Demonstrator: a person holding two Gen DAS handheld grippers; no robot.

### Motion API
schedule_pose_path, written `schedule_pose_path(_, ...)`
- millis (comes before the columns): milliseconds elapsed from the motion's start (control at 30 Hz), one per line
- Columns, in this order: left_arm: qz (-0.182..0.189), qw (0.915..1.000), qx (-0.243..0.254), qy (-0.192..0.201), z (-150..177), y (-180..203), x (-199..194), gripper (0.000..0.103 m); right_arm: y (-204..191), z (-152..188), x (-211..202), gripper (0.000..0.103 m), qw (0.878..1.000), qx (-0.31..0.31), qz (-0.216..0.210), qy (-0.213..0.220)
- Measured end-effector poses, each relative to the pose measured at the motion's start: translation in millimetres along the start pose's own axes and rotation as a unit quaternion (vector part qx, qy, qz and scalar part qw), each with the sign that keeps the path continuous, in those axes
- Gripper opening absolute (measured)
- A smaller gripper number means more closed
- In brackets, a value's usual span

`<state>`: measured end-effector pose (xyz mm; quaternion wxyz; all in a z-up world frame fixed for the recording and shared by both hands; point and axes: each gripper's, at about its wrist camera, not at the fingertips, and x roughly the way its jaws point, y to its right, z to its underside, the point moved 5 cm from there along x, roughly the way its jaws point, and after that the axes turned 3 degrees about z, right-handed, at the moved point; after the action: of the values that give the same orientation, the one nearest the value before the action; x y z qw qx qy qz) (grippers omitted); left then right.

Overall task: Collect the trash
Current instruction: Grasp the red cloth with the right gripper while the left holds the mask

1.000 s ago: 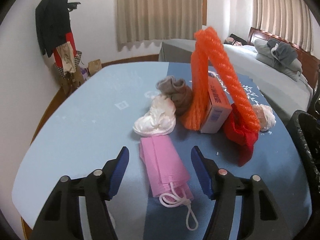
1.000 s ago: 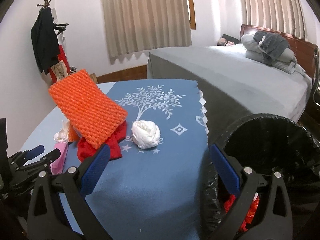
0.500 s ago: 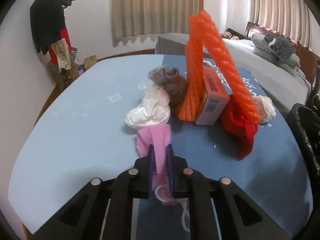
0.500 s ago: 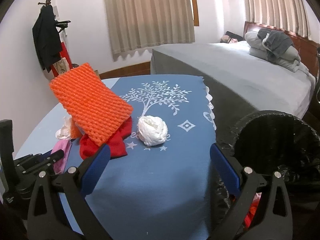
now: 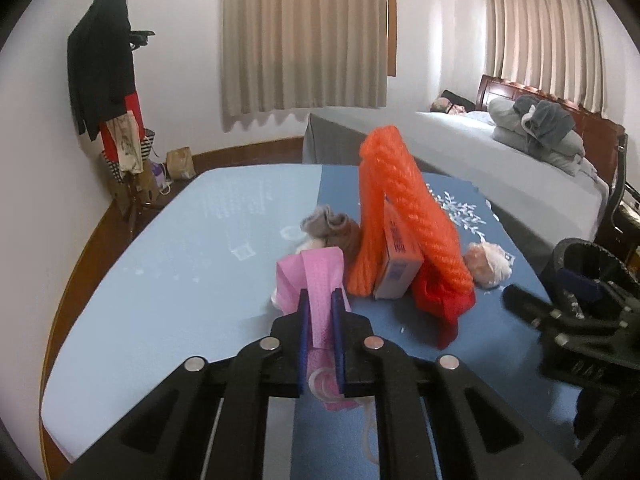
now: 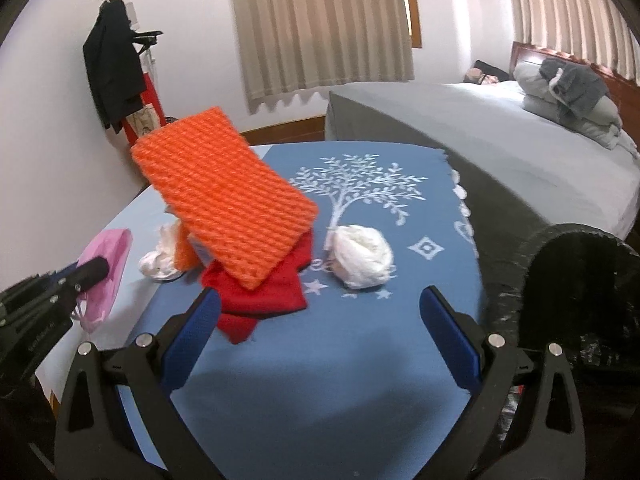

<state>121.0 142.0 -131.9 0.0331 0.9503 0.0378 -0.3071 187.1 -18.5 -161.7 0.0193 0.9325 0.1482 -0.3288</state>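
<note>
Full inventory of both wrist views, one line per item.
face mask: 1, pink, clamped in left tool, lifted off table
foam net: 1, orange, propped over box
box: 1, white and orange, under net
red cloth: 1, beneath net's lower edge
white wad: 1, on blue cloth beside tree print
white tissue: 1, left of net
brown wad: 1, behind mask
trash bin: 1, black-lined, right of table
table: 1, blue cover
left tool: shut on mask
right tool: open, empty
</note>
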Motion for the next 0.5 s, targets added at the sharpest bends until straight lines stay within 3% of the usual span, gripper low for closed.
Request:
schedule_pose_path(433, -0.016, 0.9997, -0.018, 0.003, -0.8, -17.6, 0.5, 0.010, -36.8, -1.0, 44.7, 0.096, 0.998, -0.006, -0.024, -0.051)
schedule_pose_path(500, -0.018, 0.9997, -0.016, 0.004, -0.6, -17.9, 0.4, 0.010, -38.8, -0.7, 49.1, 0.093, 0.998, -0.004, -0.027, -0.057)
